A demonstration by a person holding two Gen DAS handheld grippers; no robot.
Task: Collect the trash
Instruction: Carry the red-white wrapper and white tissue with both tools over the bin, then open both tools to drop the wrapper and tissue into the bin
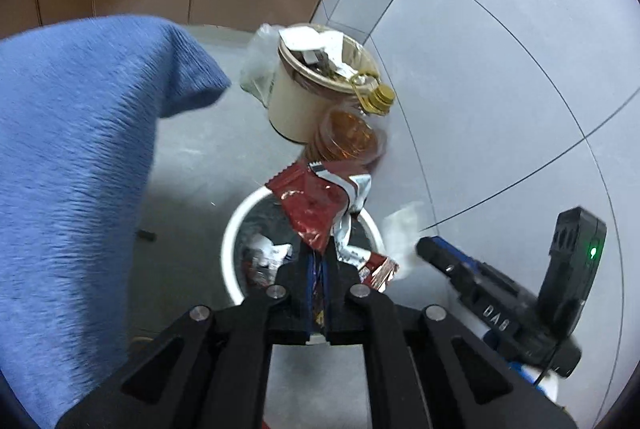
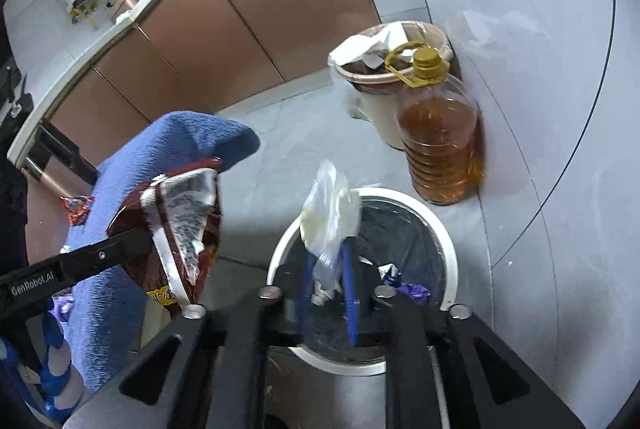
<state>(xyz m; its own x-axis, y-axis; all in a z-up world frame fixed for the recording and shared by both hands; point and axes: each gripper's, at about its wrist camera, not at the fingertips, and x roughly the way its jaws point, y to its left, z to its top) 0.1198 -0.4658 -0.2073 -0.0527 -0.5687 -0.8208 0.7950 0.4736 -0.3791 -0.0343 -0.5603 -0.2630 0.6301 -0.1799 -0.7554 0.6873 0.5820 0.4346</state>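
Above the white-rimmed trash bin (image 2: 448,253), the left gripper (image 1: 319,269) clamps a red snack wrapper (image 1: 310,205). Alongside, the right gripper (image 2: 328,289) pinches a crumpled clear plastic bag (image 2: 330,213) over the bin's rim.

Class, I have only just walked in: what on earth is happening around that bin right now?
A person is clearing trash with two handheld grippers. The left gripper is shut on a crumpled red foil snack wrapper, held above the round white-rimmed bin with a black liner. The right gripper is shut on a scrunched clear plastic bag over the same bin. Wrappers already lie inside. Behind stand a beige wastebasket and a plastic bottle of amber oil.
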